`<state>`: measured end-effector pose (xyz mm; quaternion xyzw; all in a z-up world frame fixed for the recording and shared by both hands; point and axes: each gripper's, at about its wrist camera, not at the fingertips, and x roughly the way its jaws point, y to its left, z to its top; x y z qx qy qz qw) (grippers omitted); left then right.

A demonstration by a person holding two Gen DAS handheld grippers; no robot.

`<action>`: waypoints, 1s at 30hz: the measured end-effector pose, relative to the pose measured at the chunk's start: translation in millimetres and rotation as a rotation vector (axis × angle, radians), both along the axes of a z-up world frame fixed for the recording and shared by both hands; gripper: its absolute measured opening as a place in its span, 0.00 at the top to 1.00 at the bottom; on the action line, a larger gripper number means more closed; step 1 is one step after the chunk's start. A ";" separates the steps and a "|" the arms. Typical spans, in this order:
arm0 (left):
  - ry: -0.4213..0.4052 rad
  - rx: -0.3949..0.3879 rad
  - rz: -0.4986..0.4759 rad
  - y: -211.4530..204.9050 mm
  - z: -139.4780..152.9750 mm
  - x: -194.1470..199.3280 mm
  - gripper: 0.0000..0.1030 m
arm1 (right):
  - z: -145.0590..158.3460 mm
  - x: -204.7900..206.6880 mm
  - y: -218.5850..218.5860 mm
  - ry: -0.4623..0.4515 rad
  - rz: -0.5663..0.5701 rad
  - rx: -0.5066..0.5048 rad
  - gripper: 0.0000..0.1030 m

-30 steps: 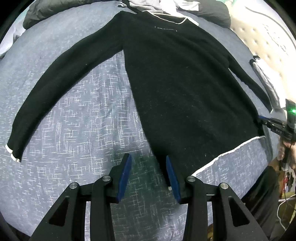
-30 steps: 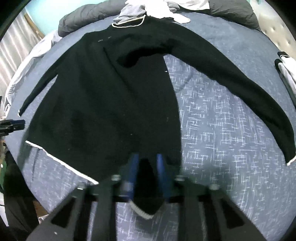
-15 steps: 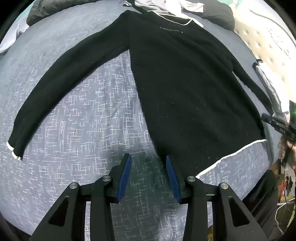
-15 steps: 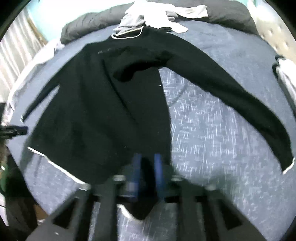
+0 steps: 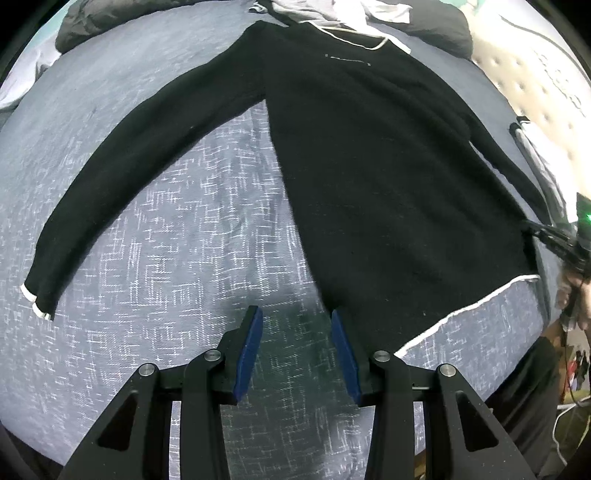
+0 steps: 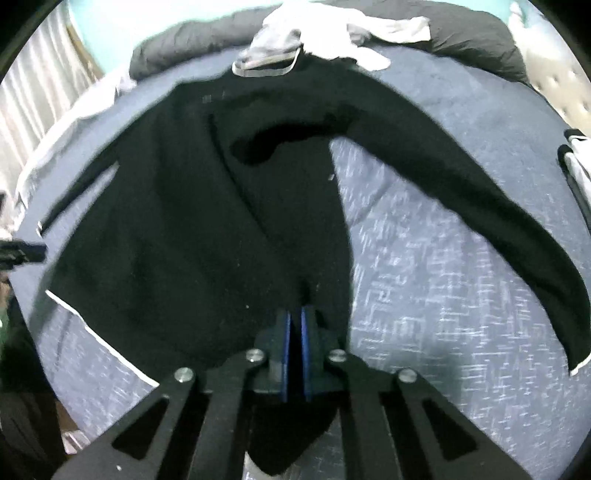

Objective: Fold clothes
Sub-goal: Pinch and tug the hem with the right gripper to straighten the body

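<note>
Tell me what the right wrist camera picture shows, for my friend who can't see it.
The right gripper is shut on the bottom corner of a black sweater lying spread on a blue-grey bedspread. One long sleeve stretches out to the right, and pale clothes are heaped beyond the collar.

Right wrist view is motion-blurred throughout; bedspread (image 6: 461, 258) pattern smeared, sweater (image 6: 192, 229) texture unreadable. Small mark on the sweater chest too small to read in either view. Sweater hem corner nearest the right hand-held gripper (image 6: 294, 325) is hidden behind its closed jaws and frame; fabric hangs below them, cut by the bottom edge. Clothes pile (image 6: 325, 33) at the bed's far edge: separate items can't be told apart. In the left wrist view, the right hand-held gripper (image 5: 561, 243) is cut off at the right edge, jaws not visible. Folded garment (image 5: 535, 155) at the bed's right edge is partly cropped, kind unclear.
</note>
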<state>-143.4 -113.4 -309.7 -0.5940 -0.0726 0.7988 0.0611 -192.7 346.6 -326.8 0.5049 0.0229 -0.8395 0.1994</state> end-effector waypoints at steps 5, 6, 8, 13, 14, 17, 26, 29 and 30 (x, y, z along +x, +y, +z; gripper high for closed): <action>-0.006 0.025 0.006 2.3 -5.0 -2.5 0.59 | 17.1 4.2 19.5 0.028 -0.037 -0.087 0.96; -0.008 0.028 0.004 3.8 -6.3 -2.9 0.59 | 18.4 5.3 22.2 0.030 -0.044 -0.095 0.96; -0.011 0.034 0.000 6.8 -8.7 -3.6 0.59 | 19.9 6.3 29.2 0.032 -0.063 -0.110 0.96; -0.017 0.049 -0.009 13.7 -12.7 -3.8 0.59 | 24.9 9.0 47.9 0.032 -0.126 -0.130 0.96; -0.018 0.049 -0.013 15.8 -13.4 -4.2 0.59 | 21.9 8.1 50.7 0.026 -0.135 -0.128 0.96; -0.020 0.059 -0.024 23.8 -15.3 -5.6 0.59 | 15.0 7.3 57.5 0.013 -0.161 -0.130 0.96; -0.053 0.146 -0.027 46.6 -35.1 -12.7 0.57 | 1.8 7.3 56.4 -0.024 -0.161 -0.131 0.96; -0.080 0.181 -0.021 50.3 -44.4 -12.8 0.52 | 1.3 7.1 57.5 -0.031 -0.159 -0.133 0.96; -0.085 0.186 -0.023 51.9 -46.3 -12.6 0.51 | 1.1 7.5 57.1 -0.032 -0.161 -0.135 0.96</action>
